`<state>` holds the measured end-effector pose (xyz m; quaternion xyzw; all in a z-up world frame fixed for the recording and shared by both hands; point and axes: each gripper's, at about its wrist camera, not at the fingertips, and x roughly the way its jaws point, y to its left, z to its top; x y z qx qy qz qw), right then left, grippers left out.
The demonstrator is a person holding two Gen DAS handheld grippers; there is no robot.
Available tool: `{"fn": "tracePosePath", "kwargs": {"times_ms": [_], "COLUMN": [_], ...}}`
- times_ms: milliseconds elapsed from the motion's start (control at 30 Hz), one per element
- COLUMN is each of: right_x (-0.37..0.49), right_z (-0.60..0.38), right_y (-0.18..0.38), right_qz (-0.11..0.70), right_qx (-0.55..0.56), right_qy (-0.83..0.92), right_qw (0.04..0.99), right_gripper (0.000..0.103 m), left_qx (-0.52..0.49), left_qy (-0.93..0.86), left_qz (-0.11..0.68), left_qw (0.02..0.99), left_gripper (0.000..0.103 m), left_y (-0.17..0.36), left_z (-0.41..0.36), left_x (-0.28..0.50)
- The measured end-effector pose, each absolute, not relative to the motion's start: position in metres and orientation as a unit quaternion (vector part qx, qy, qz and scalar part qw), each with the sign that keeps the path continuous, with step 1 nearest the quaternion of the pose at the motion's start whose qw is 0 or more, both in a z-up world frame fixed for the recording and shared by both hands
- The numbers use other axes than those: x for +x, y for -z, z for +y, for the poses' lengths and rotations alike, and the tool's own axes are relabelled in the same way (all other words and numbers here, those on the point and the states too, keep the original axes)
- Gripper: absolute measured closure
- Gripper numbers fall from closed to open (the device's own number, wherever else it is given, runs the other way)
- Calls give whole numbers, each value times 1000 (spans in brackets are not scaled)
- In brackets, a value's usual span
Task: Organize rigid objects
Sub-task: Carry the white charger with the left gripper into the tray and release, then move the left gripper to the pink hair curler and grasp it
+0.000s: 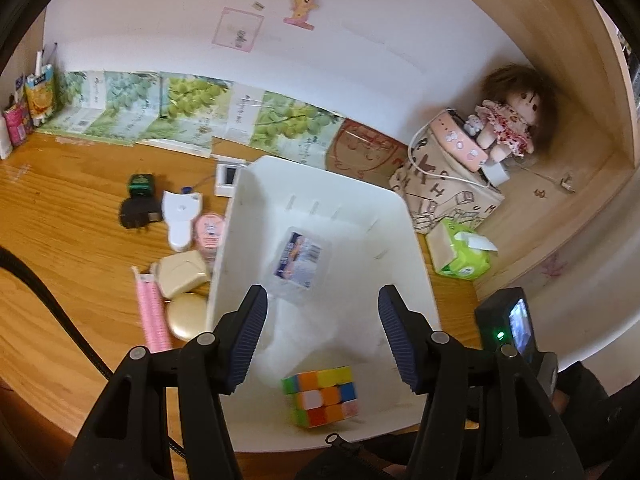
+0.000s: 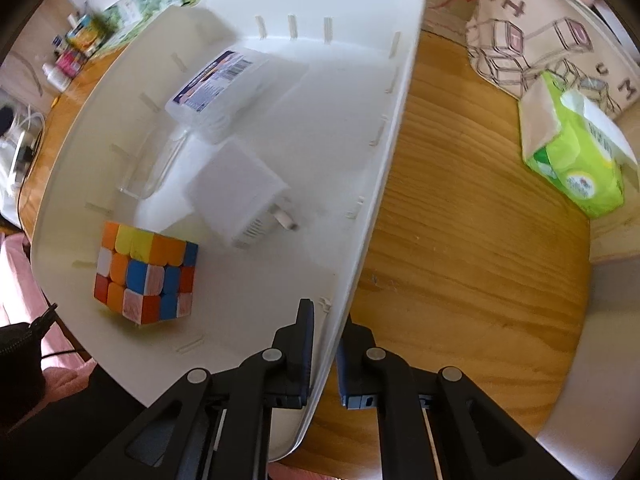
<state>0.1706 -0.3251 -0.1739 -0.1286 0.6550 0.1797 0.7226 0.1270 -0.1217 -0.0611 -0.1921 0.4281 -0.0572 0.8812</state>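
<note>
My right gripper point(image 2: 322, 344) pinches the white bin point(image 2: 404, 92) wall, my left gripper point(image 1: 322, 336) hangs spread above it; cube point(image 2: 146, 276), charger point(image 2: 240, 196) and clear box point(image 2: 218, 82) are binned, several items point(image 1: 184, 240) remain on the desk point(image 1: 60, 216).

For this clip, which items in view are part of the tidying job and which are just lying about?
Part of the job:
white bin, gripped at its rim by the right tongs
puzzle cube, white charger and clear labelled box inside it
beige case, black adapter on the desk

Lying about:
doll
green tissue pack
juice cartons
</note>
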Motion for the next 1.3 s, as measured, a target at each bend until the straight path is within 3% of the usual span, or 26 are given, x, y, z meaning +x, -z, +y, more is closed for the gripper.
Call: {"fn": "tracePosePath", "kwargs": {"times_ms": [833,1100,1300], "right_x": [178,179,174], "right_z": [-358,-377,-377], "right_y": [177,177,178], "right_qz": [654,653,652], "right_qx": [-18,19,34], "right_qy": [-68,-45,-31], "right_qw": [753,756,757], "right_gripper": [99,98,98], "left_qx": [-196,-195,-193], "left_qy": [30,18,15], "left_qz": [505,559,597], "left_qw": [840,806,778], "left_gripper": [41,25,23], "left_y": [88,117,142], "left_z": [-21,-1,4], "left_x": [125,136,152]}}
